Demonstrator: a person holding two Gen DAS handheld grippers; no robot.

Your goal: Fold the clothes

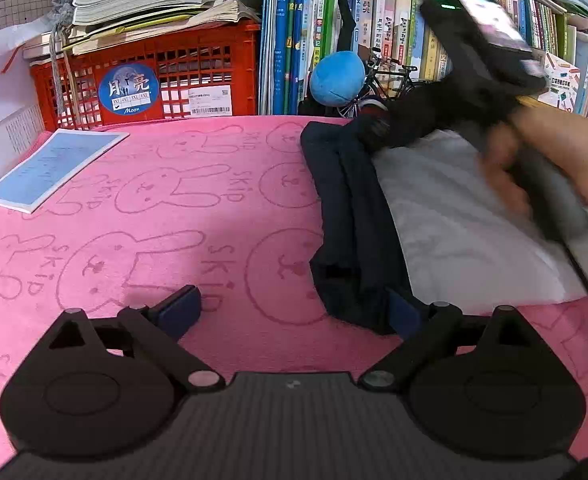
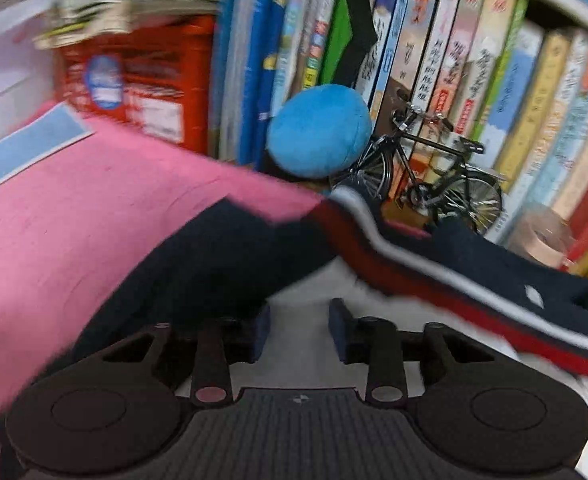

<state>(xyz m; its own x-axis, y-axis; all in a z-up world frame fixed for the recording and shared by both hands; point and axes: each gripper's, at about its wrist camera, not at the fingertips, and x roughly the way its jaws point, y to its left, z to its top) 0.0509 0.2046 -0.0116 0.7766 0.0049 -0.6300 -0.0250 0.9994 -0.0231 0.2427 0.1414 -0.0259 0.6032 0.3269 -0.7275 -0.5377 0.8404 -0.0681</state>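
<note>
A white shirt [image 1: 454, 220] with a folded-in navy sleeve [image 1: 346, 216] lies on the pink rabbit-print cloth [image 1: 153, 208]. My left gripper [image 1: 294, 308] is open and empty, low over the cloth, its right finger by the sleeve's near end. My right gripper [image 2: 300, 330] is open over the white shirt body [image 2: 298, 300], just short of the navy collar with red and white stripes [image 2: 434, 276]; the navy sleeve [image 2: 221, 256] lies by its left finger. The right gripper's body and the hand holding it show blurred in the left wrist view [image 1: 506, 120].
A red crate [image 1: 153, 80] with stacked papers stands at the back left. A blue booklet [image 1: 53, 166] lies on the cloth at left. Books [image 2: 454, 80], a blue plush ball [image 2: 318, 132] and a model bicycle [image 2: 434, 176] line the back.
</note>
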